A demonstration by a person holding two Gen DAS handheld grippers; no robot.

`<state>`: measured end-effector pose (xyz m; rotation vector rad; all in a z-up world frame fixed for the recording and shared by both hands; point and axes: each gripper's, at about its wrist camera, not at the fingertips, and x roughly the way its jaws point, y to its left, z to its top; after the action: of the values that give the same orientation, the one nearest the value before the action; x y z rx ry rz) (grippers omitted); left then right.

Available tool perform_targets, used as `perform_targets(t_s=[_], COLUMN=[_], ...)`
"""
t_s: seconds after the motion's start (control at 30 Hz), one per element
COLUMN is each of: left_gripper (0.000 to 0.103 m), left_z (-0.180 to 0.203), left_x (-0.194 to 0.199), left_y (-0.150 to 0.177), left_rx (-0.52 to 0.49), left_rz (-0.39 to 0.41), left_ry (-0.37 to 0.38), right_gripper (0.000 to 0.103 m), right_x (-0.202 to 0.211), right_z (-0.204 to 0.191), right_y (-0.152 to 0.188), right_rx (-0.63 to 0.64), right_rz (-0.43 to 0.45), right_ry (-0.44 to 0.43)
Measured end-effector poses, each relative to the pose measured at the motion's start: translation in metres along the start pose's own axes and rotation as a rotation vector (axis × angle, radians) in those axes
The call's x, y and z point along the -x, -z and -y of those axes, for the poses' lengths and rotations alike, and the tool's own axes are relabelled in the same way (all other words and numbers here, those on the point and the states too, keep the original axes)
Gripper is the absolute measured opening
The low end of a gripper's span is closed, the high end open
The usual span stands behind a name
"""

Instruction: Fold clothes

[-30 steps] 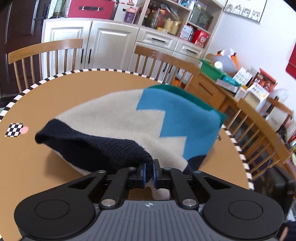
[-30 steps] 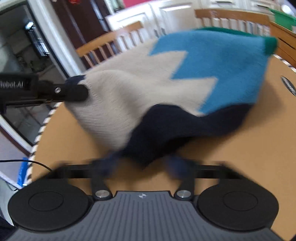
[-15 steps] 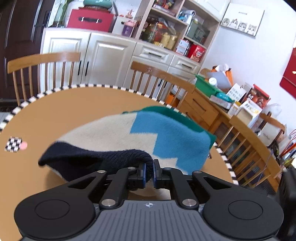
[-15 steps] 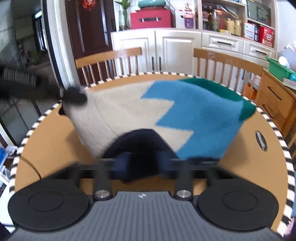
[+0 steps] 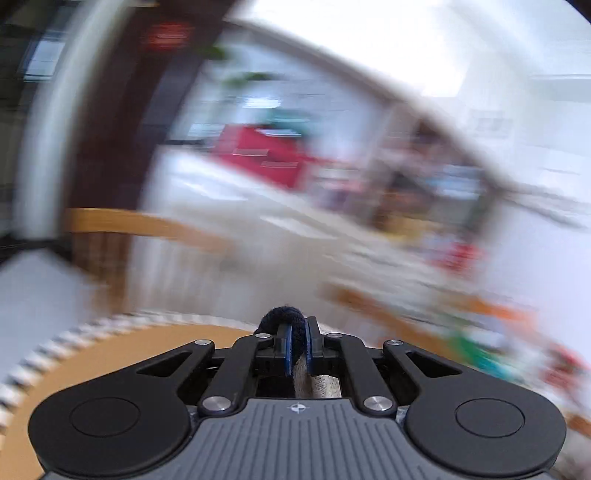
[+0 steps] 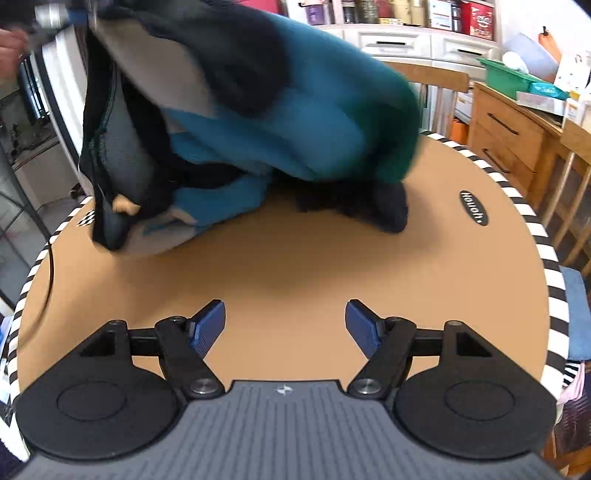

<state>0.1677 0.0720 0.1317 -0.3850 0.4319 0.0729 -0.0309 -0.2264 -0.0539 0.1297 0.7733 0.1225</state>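
The knit sweater (image 6: 258, 110), blue, cream, navy and green, hangs lifted by its upper left corner, with its lower part dragging on the round tan table (image 6: 295, 266). My left gripper (image 5: 298, 345) is shut on the sweater's navy hem (image 5: 282, 319), raised high; its view is motion-blurred. The left gripper also shows at the top left of the right wrist view (image 6: 55, 14). My right gripper (image 6: 284, 326) is open and empty, low over the table's near side, apart from the sweater.
The table has a black-and-white striped rim (image 6: 546, 251) and a black oval label (image 6: 473, 207). Wooden chairs (image 6: 436, 79) stand behind it. A wooden drawer unit (image 6: 517, 136) and a green bin (image 6: 509, 75) are at the right. White cabinets (image 6: 406, 40) lie beyond.
My right gripper has let go of the navy hem, opened and drawn back. My left gripper has swung up fast with its corner, lifting the sweater off the table.
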Motion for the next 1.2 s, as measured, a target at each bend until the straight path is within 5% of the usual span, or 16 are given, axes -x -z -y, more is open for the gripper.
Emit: perform_targets(t_s=[0.13,0.23,0.5,0.63,0.7,0.73,0.77,0.8,0.83,1.03,1.2], left_gripper=[0.016,0.038,0.079,0.083,0.080,0.067,0.054,0.020,0.008,0.007,0.007], left_z=[-0.023,-0.036,-0.037,-0.035,-0.038,-0.039,-0.041,-0.042,-0.043,-0.053,-0.067], left_x=[-0.059,-0.052,-0.012,-0.010,-0.009,-0.008,-0.008,-0.007,-0.007,0.003,0.097], left_y=[0.021,0.056,0.180,0.198,0.194,0.192,0.190,0.187,0.185,0.169,0.093], left_rx=[-0.251,-0.357,-0.502,-0.518,-0.486,-0.470,-0.454,-0.438,-0.422,-0.318,-0.159], left_rz=[-0.185,-0.238,-0.358,-0.343,-0.330,-0.323,-0.317,-0.310,-0.303,-0.256,-0.074], left_ry=[-0.183,-0.137,-0.007,-0.020,-0.013,-0.009,-0.005,-0.002,0.002,0.029,0.103], right_gripper=[0.080,0.082,0.082,0.081,0.065,0.031,0.014,0.013,0.011,0.009,0.008], right_x=[-0.002,-0.012,-0.100,-0.154,-0.175,-0.181,-0.184,-0.183,-0.177,-0.068,0.043], right_z=[0.005,0.013,0.023,0.007,0.000,-0.002,-0.002,-0.001,0.001,0.016,0.036], right_y=[-0.003,-0.006,-0.047,-0.067,-0.075,-0.079,-0.084,-0.089,-0.096,-0.135,-0.189], right_rx=[0.000,0.051,0.323,0.467,0.522,0.536,0.529,0.500,0.452,0.277,0.211], right_rz=[0.027,0.031,0.077,0.041,0.015,-0.003,-0.019,-0.021,-0.014,0.137,0.337], right_ry=[0.012,0.054,0.187,0.214,0.210,0.205,0.199,0.177,0.130,-0.069,-0.156])
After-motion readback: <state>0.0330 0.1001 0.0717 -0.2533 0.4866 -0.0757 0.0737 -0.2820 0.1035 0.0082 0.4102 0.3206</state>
